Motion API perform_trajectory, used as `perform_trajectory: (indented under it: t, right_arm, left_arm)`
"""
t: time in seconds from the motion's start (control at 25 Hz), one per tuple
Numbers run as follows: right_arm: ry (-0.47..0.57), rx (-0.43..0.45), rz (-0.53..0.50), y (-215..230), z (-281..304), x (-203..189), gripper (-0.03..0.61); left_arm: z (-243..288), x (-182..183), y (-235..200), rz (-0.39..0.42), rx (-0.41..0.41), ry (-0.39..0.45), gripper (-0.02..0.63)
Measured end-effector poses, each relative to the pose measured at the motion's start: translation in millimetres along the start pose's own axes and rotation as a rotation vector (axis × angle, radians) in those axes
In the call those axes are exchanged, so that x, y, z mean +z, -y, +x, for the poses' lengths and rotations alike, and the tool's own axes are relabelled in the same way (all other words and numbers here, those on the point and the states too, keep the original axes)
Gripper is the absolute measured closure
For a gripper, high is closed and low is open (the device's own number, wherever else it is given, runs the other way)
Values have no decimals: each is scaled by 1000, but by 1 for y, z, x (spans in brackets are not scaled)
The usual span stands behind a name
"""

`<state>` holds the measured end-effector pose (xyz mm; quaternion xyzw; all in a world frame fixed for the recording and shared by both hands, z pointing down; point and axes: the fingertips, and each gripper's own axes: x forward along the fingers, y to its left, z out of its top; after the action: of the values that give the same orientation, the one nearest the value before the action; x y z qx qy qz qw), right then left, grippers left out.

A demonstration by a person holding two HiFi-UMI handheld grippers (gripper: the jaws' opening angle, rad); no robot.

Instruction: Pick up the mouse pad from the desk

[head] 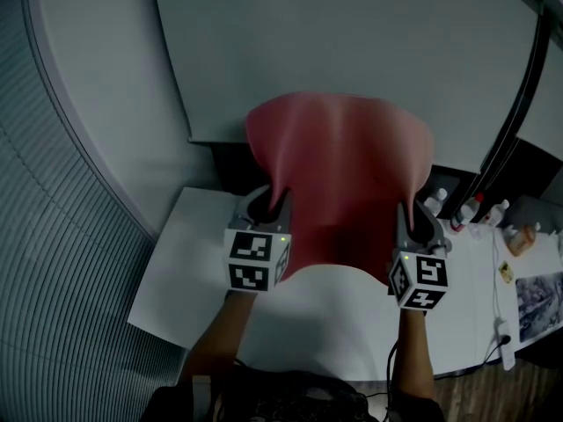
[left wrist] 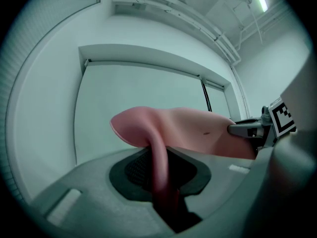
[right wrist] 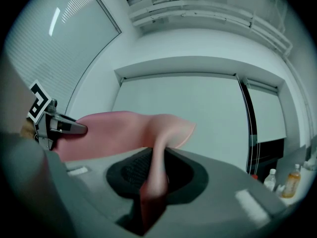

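Nearest the camera, the person's two forearms reach forward. The left gripper [head: 268,204] and the right gripper [head: 420,220] each carry a black-and-white marker cube. Both are clamped on the soft pink-red rectangular mouse pad [head: 339,178], one on each near corner. In each gripper view the dark ribbed pads pinch a folded edge of the sheet, and that fold fills the gap between them.

The pad hangs stretched between the two grippers and sags in the middle. It is held clear of the white rectangular desk [head: 180,271] and hides the desk's far edge and the dark strip behind it.

Further right on the desk, well apart from the pad, stand a few small clear plastic bottles [head: 479,207]. A thin white cable [head: 495,275] and a printed sheet [head: 538,301] lie beside them.

A ribbed grey curved surface [head: 53,280] lies to the left. Beyond everything stands a large pale wall panel [head: 352,42], with a slanted black bar [head: 519,95] crossing at its right.
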<state>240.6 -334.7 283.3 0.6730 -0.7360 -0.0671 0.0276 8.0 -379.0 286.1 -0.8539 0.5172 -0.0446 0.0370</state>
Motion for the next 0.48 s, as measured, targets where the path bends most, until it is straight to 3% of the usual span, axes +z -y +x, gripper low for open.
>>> perform_trajectory:
  t: [0.48]
  right_arm:
    - [-5,-5,1,0,-2,-1,495]
  left_arm:
    - [-1,-2,1,0,-3,-10,537]
